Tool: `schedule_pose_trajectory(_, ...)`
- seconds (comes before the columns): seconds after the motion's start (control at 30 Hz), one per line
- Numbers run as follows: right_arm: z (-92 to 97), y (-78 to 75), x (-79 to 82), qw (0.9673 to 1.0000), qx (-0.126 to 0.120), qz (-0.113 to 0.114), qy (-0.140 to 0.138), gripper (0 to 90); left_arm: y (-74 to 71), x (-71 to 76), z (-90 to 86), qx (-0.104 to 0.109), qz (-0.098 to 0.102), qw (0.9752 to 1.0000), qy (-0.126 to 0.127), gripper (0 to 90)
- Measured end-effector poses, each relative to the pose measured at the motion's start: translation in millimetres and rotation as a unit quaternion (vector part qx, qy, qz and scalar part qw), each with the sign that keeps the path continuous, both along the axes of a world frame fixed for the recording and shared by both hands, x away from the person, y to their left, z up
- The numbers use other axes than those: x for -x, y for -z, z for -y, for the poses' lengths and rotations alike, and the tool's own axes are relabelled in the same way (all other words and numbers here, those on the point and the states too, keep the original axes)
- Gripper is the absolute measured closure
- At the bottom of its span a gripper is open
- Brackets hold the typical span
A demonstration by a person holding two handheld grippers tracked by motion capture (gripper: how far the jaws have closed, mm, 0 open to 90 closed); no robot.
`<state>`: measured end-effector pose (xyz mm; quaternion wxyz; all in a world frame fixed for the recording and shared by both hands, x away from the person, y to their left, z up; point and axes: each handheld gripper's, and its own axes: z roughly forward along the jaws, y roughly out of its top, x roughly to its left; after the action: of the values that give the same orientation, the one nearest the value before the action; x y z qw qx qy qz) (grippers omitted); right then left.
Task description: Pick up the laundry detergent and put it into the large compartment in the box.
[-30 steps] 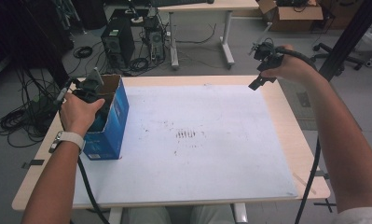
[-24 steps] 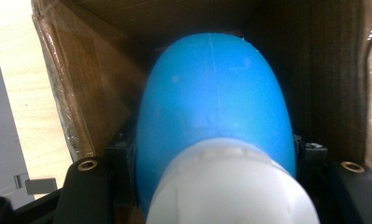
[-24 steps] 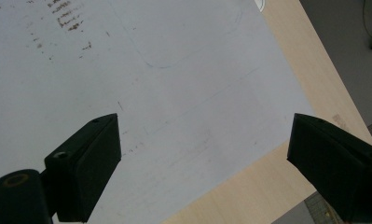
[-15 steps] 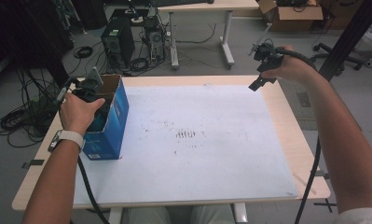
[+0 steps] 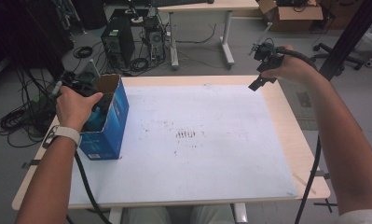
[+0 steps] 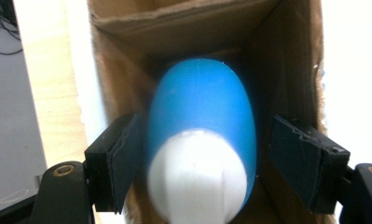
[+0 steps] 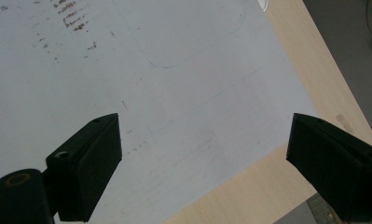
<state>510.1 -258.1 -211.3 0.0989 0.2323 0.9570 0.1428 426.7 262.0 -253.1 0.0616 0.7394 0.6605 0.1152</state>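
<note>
The left gripper [image 6: 200,168] is seen lowered into the open top of the blue box [image 5: 110,122], which stands at the table's [image 5: 291,140] nine o'clock edge. Its jaws have just been opening; a blue-and-white bottle [image 6: 200,140] lies between them, blurred, with a clear gap at the three o'clock pad and the nine o'clock pad just beside or barely touching it. No squeeze is seen, so the bottle is judged released inside the box.

The right gripper [image 5: 260,77] is held above the table's one o'clock corner, jaws wide and empty over the white sheet [image 7: 174,70].

Several risks are judged from here. If the nine o'clock pad is dragging on the bottle, it could be lifted or tipped as the gripper is withdrawn. The cardboard walls [image 6: 286,70] are close on both sides, so a jaw could be caught on them and the box pulled over or off the near edge. How far down the bottle sits cannot be told; it could drop hard and rock the box.
</note>
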Motion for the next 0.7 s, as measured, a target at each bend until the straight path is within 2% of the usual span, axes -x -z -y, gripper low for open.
schedule_pose_trajectory(0.13,1.3,-0.6,1.1,1.0,0.001,0.0,0.0,10.1,-13.4,2.5,-2.5,-0.003,0.008,1.0,0.001,26.4)
schedule_pose_trajectory(0.37,2.4,-3.3,3.0,1.0,0.0,0.002,0.001,10.1,-38.6,9.6,-4.6,0.006,0.023,0.9997,0.012,25.6)
schedule_pose_trajectory(0.6,0.1,-4.8,4.7,1.0,0.002,0.003,0.0,10.1,-61.3,17.3,2.6,0.009,0.033,0.9988,0.034,25.0)
schedule_pose_trajectory(0.7,-1.4,-5.9,5.4,1.0,0.003,0.004,-0.003,10.1,-70.5,21.3,8.4,0.009,0.037,0.9979,0.051,24.9)
